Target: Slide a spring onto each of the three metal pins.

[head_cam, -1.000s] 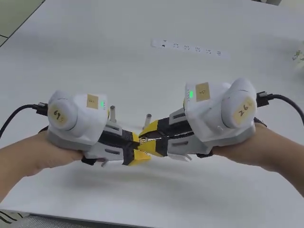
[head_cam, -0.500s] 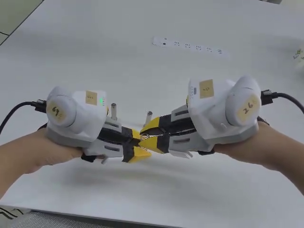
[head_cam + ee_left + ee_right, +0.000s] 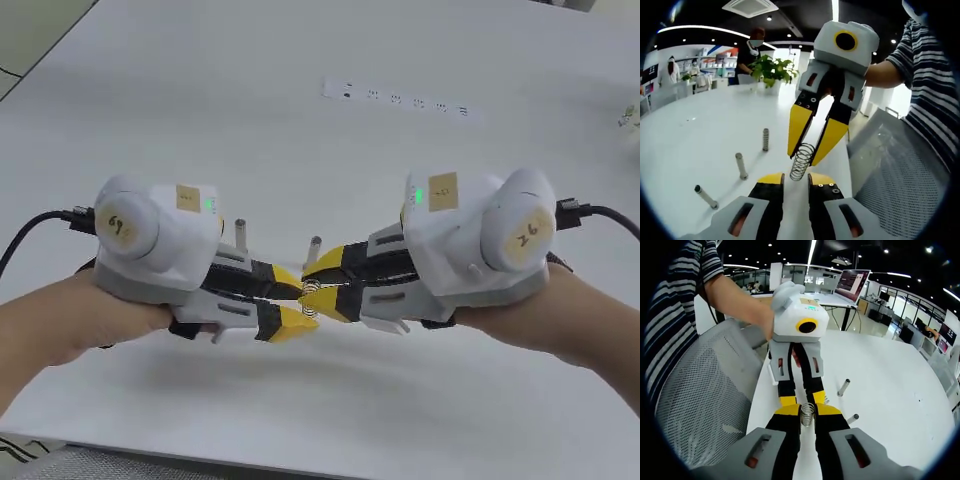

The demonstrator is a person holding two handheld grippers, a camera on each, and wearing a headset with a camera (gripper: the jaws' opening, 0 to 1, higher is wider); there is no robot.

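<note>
Left side first. My left gripper (image 3: 289,300) had eased a touch outward from where it was a second earlier. Its yellow-tipped jaws sat close on either side of one end of the small coiled steel spring (image 3: 801,161), and I couldn't tell whether they were pinching it or only flanking it.

Just behind stood the slim upright metal pins (image 3: 741,165) on the white tabletop (image 3: 300,150), three of them in the left gripper view. The farthest looked ribbed, maybe already carrying a coil, but it was too small to be sure. The other two looked bare.

In the middle, here was the change. The spring had been nearly buried between the meeting jaws, and now it showed plainly in the gap, held clear of the table and just in front of the pins.

On the right, my right gripper (image 3: 326,285) had drawn back rightward and dipped slightly, its jaws clamped on the spring's other end.

I read it as a hand-to-hand regrip, squaring the coil up so one open end faced out. No threading had begun with this spring. The next job was lining its bore over a pin tip, and a loose pinch could let it spring away.
</note>
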